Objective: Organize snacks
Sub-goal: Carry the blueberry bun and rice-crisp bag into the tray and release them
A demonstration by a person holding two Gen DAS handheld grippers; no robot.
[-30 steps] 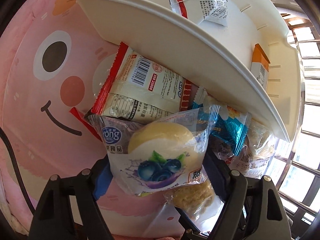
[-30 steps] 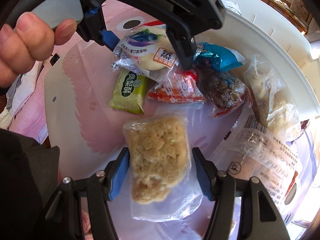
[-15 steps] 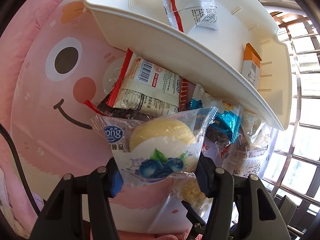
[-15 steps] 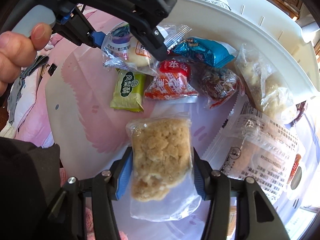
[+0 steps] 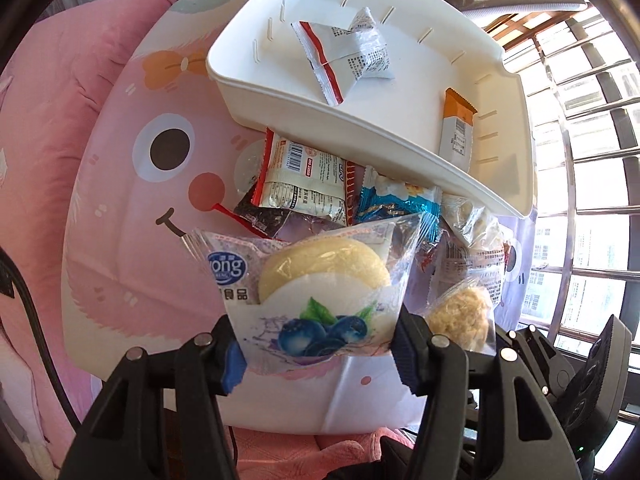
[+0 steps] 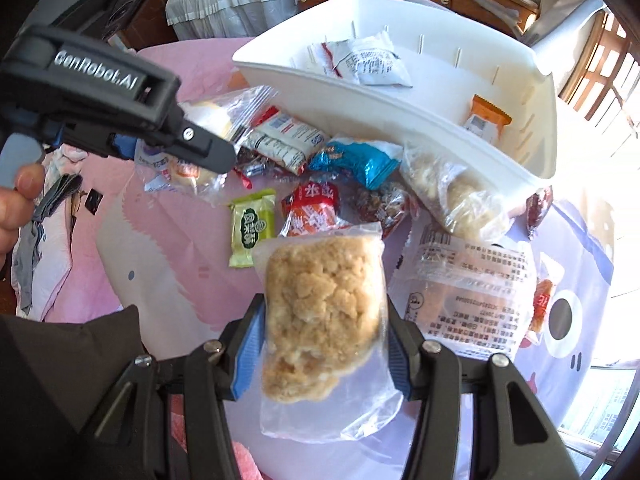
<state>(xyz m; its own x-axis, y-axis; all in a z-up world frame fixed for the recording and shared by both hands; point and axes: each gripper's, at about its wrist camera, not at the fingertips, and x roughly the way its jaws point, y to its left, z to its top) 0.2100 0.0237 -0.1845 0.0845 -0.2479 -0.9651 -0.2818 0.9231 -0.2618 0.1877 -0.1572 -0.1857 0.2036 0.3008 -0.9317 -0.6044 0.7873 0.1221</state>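
We see the white tray (image 6: 400, 120) mostly bare inside, with only a white-and-red sachet (image 6: 368, 62) near its far wall and an orange bar (image 6: 486, 118) toward the right end. Against its near wall a heap of snack packets (image 6: 352, 160) blocks the way. The left tongs (image 6: 180, 148) hang above the heap's left end. The pink mat (image 6: 160, 240) lies open left of the green packet (image 6: 252, 226).

One white bin (image 6: 400, 120), two packets (image 6: 360, 62) inside.
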